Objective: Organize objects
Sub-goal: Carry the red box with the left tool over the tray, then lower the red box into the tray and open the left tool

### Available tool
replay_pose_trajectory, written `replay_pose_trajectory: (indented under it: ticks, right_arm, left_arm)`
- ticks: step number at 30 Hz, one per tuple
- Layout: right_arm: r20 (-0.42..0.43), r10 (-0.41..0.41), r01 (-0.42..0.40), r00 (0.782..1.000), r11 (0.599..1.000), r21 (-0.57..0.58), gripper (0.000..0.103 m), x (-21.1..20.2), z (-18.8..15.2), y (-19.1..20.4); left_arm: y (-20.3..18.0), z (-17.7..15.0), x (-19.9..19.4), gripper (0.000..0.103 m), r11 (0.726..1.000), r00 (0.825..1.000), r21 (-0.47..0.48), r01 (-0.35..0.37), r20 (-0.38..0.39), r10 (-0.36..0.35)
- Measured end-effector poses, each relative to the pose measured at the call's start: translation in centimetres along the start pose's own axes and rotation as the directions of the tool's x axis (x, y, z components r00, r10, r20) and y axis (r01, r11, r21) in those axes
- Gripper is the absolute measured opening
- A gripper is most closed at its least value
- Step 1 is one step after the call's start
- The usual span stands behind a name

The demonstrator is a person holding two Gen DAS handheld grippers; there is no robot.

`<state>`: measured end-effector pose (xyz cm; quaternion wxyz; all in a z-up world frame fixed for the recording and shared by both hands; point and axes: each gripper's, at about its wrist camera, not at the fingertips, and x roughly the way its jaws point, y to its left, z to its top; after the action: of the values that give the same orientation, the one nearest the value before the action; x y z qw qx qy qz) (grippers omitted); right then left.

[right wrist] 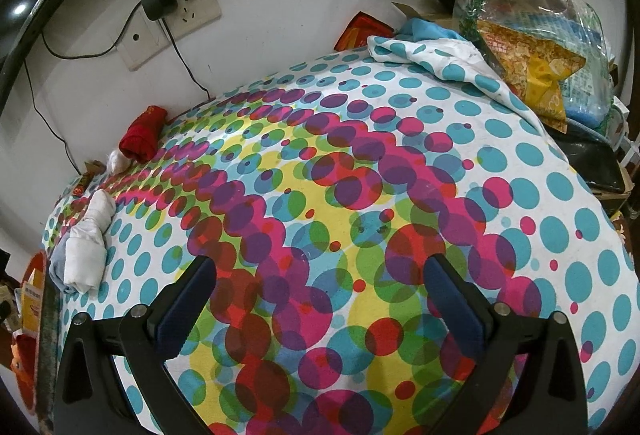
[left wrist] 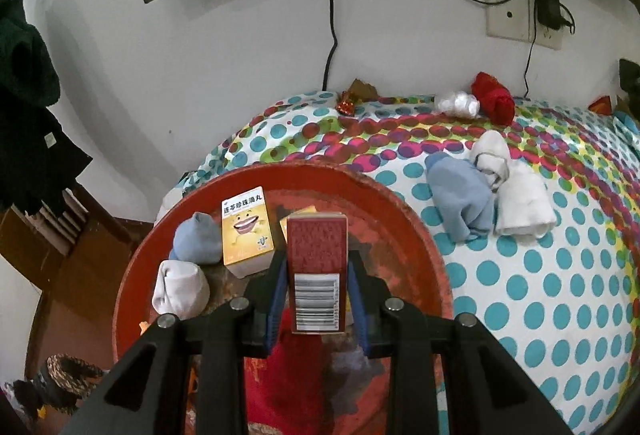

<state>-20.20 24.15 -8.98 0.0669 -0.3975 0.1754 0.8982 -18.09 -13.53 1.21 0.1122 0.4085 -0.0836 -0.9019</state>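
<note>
Counts: two boxes, both at the red basin [left wrist: 416, 235]. On the dotted sheet [right wrist: 360, 195]: one blue sock roll [left wrist: 460, 199], two white sock rolls side by side [left wrist: 516, 191], one red sock roll [left wrist: 494, 97] by the wall with a white bundle [left wrist: 458, 103] touching it. The right wrist view shows the red roll too [right wrist: 142, 135].

Basin contents: one blue sock roll [left wrist: 198, 239], one white sock roll [left wrist: 180, 289], one yellow box [left wrist: 246, 231] lying face up just beside the blue roll. Something red and something grey sit lower in the basin, blurred, can't tell what.

Left gripper [left wrist: 318, 275]: jaws pinching a dark red box [left wrist: 318, 267] by its long sides, held above the basin, next to the yellow box.

Right gripper [right wrist: 320, 299]: jaws spread wide, nothing between them, over bare sheet.

Writing: yellow box has Chinese characters across the top and a grinning cartoon face. Dark red box shows a barcode [left wrist: 316, 301] on its near end; no readable text.
</note>
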Motion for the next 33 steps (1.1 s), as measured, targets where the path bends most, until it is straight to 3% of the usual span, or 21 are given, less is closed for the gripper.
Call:
replay_pose_trajectory:
  ticks: [5, 9, 13, 16, 20, 24, 27, 30, 33]
  right_arm:
    - [-0.001, 0.0, 0.0, 1.0, 1.0, -0.003, 0.103, 0.0, 0.0, -0.1]
    - [-0.001, 0.006, -0.006, 1.0, 1.0, -0.001, 0.103, 0.0, 0.1, -0.1]
    - [-0.004, 0.0, 0.0, 1.0, 1.0, -0.009, 0.103, 0.0, 0.1, -0.2]
    - [-0.004, 0.003, -0.003, 1.0, 1.0, -0.009, 0.103, -0.1, 0.2, -0.1]
    - [-0.005, 0.003, -0.003, 1.0, 1.0, -0.01, 0.103, -0.2, 0.1, -0.2]
    - [-0.006, 0.003, -0.003, 1.0, 1.0, -0.012, 0.103, -0.1, 0.2, -0.2]
    - [-0.007, 0.002, -0.002, 1.0, 1.0, -0.015, 0.103, -0.1, 0.2, -0.3]
    - [-0.007, 0.004, -0.004, 1.0, 1.0, -0.015, 0.103, -0.2, 0.3, -0.3]
    - [-0.01, -0.002, 0.002, 1.0, 1.0, -0.021, 0.103, -0.2, 0.3, -0.2]
  left_arm:
    - [0.2, -0.3, 0.1, 0.029, 0.999, 0.999, -0.017, 0.031, -0.008, -0.031]
    - [2.1, 0.5, -1.1, 0.029, 0.994, 0.995, -0.061, 0.089, 0.038, -0.087]
    - [6.5, 1.6, -2.4, 0.029, 0.993, 0.996, -0.108, 0.054, 0.072, -0.046]
    - [10.1, 1.7, -1.0, 0.029, 0.99, 1.0, -0.14, 0.01, 0.026, -0.006]
    - [12.5, 0.8, 2.7, 0.029, 0.987, 0.996, -0.161, 0.006, -0.092, -0.021]
    - [12.5, -0.2, 4.5, 0.029, 0.978, 0.99, -0.207, 0.038, -0.127, -0.065]
    - [11.3, -0.8, 4.7, 0.029, 0.98, 0.986, -0.188, 0.065, -0.141, -0.092]
    - [10.1, -1.7, 5.3, 0.029, 0.989, 0.982, -0.141, 0.042, -0.176, -0.067]
    - [10.2, -2.6, 6.7, 0.03, 0.988, 0.968, -0.144, 0.054, -0.234, -0.087]
